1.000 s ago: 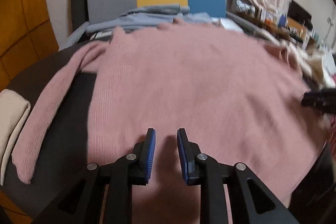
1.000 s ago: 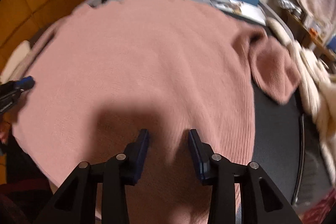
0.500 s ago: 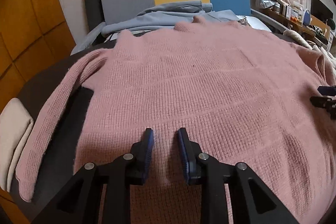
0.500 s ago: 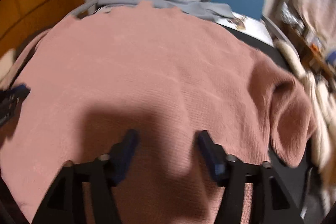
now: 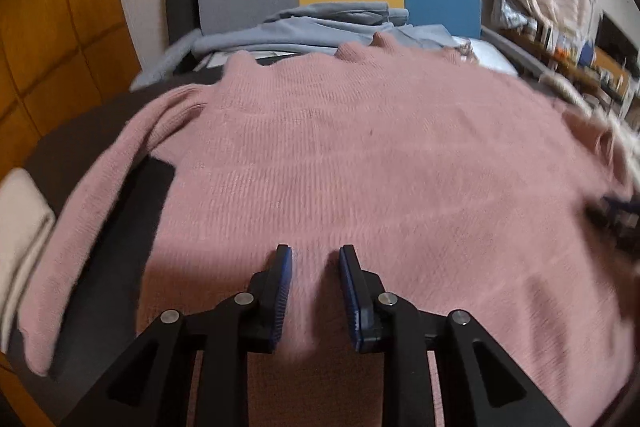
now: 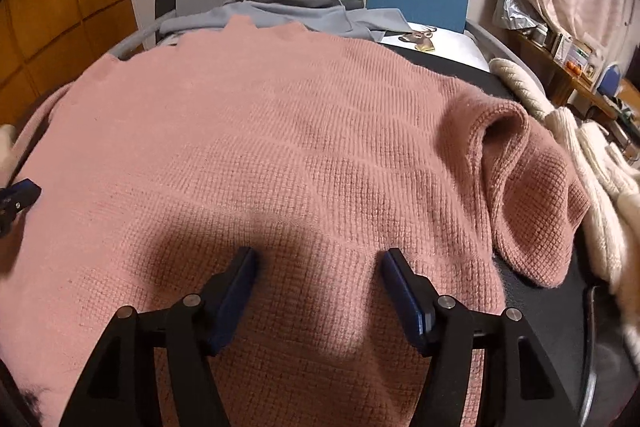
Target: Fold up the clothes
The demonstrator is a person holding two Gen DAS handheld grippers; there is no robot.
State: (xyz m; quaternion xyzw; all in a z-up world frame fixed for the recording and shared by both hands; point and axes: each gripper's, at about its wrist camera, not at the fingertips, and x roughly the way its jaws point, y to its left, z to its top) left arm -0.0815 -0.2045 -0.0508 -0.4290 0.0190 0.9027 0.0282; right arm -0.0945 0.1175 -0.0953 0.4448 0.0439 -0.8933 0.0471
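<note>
The pink sweater (image 6: 280,155) lies spread flat, its right sleeve (image 6: 532,203) bunched beside the cream knit (image 6: 592,163). The right gripper (image 6: 318,287) gapes wide; the left gripper (image 5: 315,283) is parted narrowly, both empty. A shallow pinch may (seemingly) snag one layer, dragging the sweater askew.

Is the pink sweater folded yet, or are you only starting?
Only starting. The pink sweater lies spread flat on the dark table, so laying it out looks done. Nothing is in hand: the left gripper and the right gripper hover open above it. No fold shows yet; one sleeve trails out to the side and the other sleeve is bunched up.
</note>
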